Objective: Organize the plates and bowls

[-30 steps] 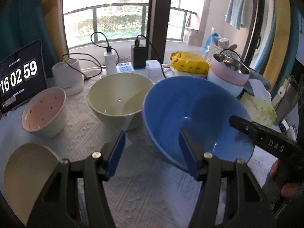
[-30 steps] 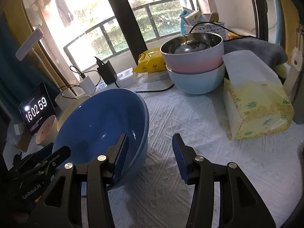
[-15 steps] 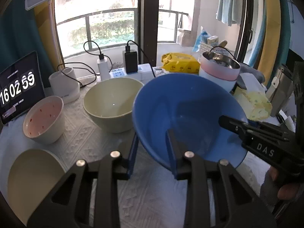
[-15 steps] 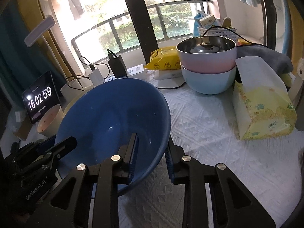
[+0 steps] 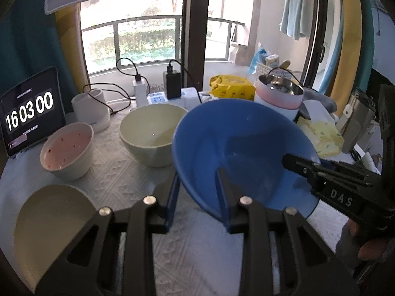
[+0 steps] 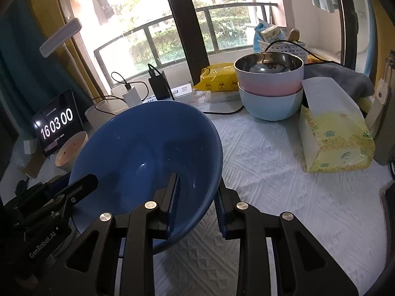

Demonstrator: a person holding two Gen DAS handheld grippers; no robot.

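A: Status on the claws?

B: Both clamped on the blue bowl [image 5: 244, 153]. Left claw [image 5: 197, 197] pinches the rim at the bowl's 7 o'clock, one pad inside, one outside. Right claw [image 6: 195, 204] does the same at its 5 o'clock. The bowl looks clear of the table [image 6: 284, 197], tilted with its mouth toward the cameras.

A: How to do the lift well?

B: My read: raise both hands together and keep their spacing fixed, since any drift twists the rim in the pads. Level the bowl before nesting it. The grip is only on the rim, so move slowly.

A: Where to?

B: Likely candidates: the green bowl [image 5: 153, 133] just beyond at 11 o'clock, or the pink-over-pale-blue stack [image 6: 270, 88] at 1 o'clock. The stack has a steel bowl inside and a cable draped over it, so it's riskier. I can't say which is intended.

A: Anything else nearby?

B: Cream plate [image 5: 47, 224] at 8 o'clock in the left view, and the speckled pink-lined bowl [image 5: 66, 153] at 10 o'clock. Tissue box [image 6: 333, 138] at 2 o'clock in the right view.

A: Readable text?

B: "DAS" on the right claw's body, "GenRobot.AI" on the left's. The clock screen [image 5: 29, 111] at the far left shows 16 03 00. The small print on it and the yellow pack's print aren't legible.
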